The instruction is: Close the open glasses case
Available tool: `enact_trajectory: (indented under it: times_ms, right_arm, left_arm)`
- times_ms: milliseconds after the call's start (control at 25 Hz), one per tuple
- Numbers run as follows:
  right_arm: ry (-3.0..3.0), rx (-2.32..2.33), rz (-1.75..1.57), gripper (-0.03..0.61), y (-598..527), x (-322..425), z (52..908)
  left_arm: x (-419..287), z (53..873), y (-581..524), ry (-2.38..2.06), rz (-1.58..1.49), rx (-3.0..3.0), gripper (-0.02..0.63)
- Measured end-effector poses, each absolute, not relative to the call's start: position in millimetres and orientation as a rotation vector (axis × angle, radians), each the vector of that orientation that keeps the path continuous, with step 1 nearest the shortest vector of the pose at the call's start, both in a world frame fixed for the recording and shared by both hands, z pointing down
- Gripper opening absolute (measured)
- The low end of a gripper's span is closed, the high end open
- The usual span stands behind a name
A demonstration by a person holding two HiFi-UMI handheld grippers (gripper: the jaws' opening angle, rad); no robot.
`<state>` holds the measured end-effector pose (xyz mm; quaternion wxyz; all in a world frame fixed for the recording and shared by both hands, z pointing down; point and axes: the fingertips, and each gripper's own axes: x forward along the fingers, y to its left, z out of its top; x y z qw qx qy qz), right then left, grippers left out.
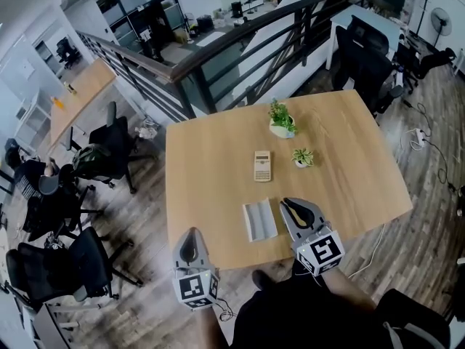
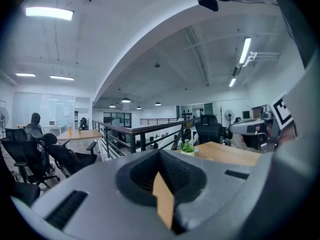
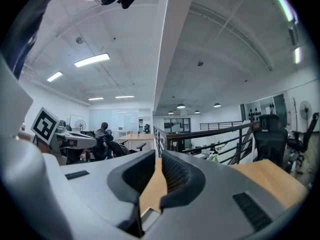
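Note:
The open glasses case (image 1: 259,219) is grey and lies flat on the wooden table (image 1: 218,173), close to the near edge. My right gripper (image 1: 294,204) hovers just right of the case, not touching it, its jaws shut with nothing between them. My left gripper (image 1: 191,236) is at the table's near edge, left of the case and apart from it, also shut and empty. In the left gripper view the left gripper (image 2: 160,153) points level across the table. In the right gripper view the right gripper (image 3: 159,156) shows its tips together over the wood.
A beige calculator-like block (image 1: 262,166) lies beyond the case. Two small potted plants (image 1: 281,119) (image 1: 302,156) stand farther back. A dark railing (image 1: 218,57) runs behind the table. Office chairs (image 1: 109,151) stand to the left and at the far right (image 1: 367,60).

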<state>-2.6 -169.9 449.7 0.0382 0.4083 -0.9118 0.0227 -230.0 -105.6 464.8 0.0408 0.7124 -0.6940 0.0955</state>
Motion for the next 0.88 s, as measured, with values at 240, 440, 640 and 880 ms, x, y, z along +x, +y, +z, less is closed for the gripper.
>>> enact_trajectory:
  times_ms: [240, 440, 640, 880]
  right_arm:
    - [-2.713, 1.314, 0.421, 0.13, -180.2, 3.7, 515.3]
    - [-2.598, 1.364, 0.668, 0.12, -192.6, 6.0, 582.9]
    - [-2.469, 1.381, 0.875, 0.109, -203.8, 0.8, 647.3]
    - [-2.287, 1.325, 0.916, 0.103, -210.0, -9.1, 719.1]
  left_arm:
    - [-236.1, 473.5, -93.5, -2.096, 0.336, 2.173, 0.0]
    - [-250.1, 477.4, -77.2, -2.096, 0.375, 2.153, 0.0]
    - [-260.7, 475.1, -62.4, -2.114, 0.407, 2.137, 0.0]
    - [-268.1, 476.4, -52.5, -2.138, 0.411, 2.105, 0.0]
